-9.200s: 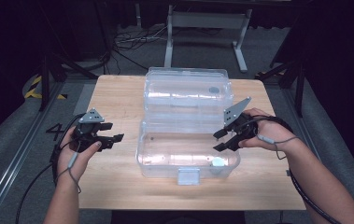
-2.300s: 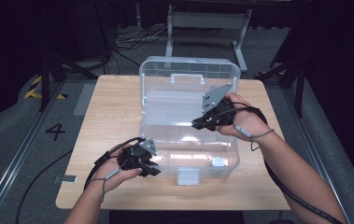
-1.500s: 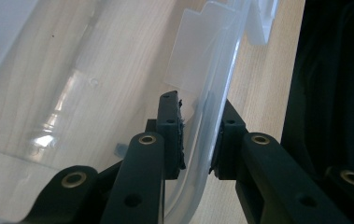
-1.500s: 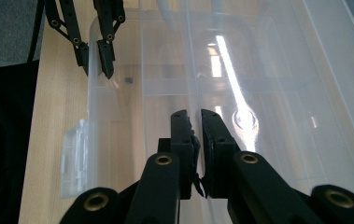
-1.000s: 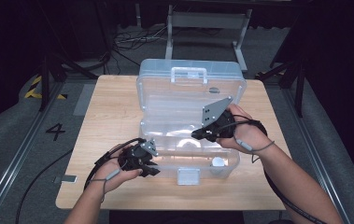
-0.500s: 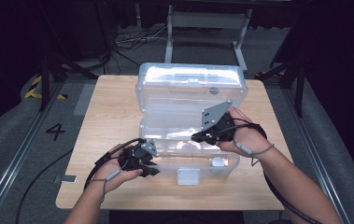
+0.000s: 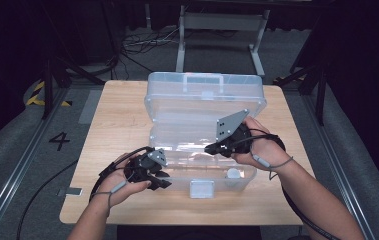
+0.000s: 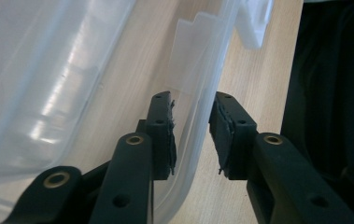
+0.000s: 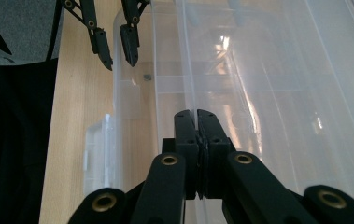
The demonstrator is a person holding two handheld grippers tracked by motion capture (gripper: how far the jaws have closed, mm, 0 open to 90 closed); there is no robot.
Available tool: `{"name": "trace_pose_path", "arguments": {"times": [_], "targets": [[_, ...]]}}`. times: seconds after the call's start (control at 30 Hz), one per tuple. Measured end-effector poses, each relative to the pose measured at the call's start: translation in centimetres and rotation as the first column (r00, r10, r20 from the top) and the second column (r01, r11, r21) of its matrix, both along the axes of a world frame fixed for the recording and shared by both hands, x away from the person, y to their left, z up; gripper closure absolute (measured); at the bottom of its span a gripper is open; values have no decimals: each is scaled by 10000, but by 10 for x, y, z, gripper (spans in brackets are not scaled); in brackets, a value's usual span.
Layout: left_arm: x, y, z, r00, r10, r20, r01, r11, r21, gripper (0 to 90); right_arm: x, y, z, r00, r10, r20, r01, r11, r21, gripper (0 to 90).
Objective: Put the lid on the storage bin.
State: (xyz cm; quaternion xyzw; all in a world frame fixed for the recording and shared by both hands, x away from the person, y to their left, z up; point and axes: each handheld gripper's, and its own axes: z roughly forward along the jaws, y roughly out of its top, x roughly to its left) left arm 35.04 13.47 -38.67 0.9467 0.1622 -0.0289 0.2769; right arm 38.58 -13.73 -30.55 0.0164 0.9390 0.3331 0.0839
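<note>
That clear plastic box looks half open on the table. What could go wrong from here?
The right hand-held gripper pinches just the thin edge of the lid; if it slips, the lid could drop back.

The left hand-held gripper has just been opening, with the front wall of the box between its jaws and a gap showing. Unheld, the box may slide on the table as the lid moves.

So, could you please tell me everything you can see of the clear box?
The box is clear plastic, lying on the wooden table. Its lid stands raised at the far side, with a handle moulded along its top edge. A white latch sits on the near wall. The right gripper is clamped shut on a thin clear edge inside. The left gripper straddles the near-left wall, its jaws having just opened.
</note>
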Motion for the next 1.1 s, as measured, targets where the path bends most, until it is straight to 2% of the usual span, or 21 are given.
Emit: {"name": "trace_pose_path", "arguments": {"times": [0.03,0.17,0.3,0.33,0.53,0.57,0.67,0.73,0.9,1.0,1.03,1.07,1.1], "targets": [[0,1,2,10000,14,0,-14,9998,-180,694,0,0,0,10000,13,-2,-13,10000,18,887],[-2,4,8,10000,-100,5,100,9986,-514,720,-1,0,0,10000,-36,37,36,10000,15,886],[-2,9,14,9999,-13,100,21,9969,-790,745,0,-2,-1,10000,-65,-19,65,9999,89,885],[-2,11,17,9999,43,94,-33,9951,-992,752,0,-2,-1,10000,-70,-9,70,9999,95,884],[-1,22,26,9990,389,199,-352,9866,-1591,813,-2,-2,-1,9999,-107,33,106,9999,105,884],[-1,24,28,9990,406,196,-367,9846,-1711,826,-2,-2,-1,9999,-97,40,97,9999,110,884],[-1,31,34,9971,727,222,-659,9722,-2248,865,-2,-2,-2,9999,-91,54,90,9999,109,884],[-1,35,38,9956,885,316,-786,9686,-2359,872,-3,-2,-2,9999,-113,75,112,9999,114,884],[-2,46,48,9893,1321,611,-1080,9476,-3006,884,-5,-2,-2,9998,-157,113,156,9998,86,883],[-2,48,51,9872,1446,670,-1171,9433,-3105,884,-6,-2,-3,9996,-222,156,220,9997,140,880],[-2,49,52,9867,1476,682,-1188,9408,-3175,884,-6,-2,-3,9997,-203,161,201,9997,128,880],[-1,51,54,9841,1618,729,-1286,9332,-3355,884,-6,-2,-4,9996,-200,181,198,9997,130,880],[-1,51,54,9841,1618,729,-1286,9332,-3355,884,-6,-2,-4,9996,-200,181,198,9997,130,880]]}}
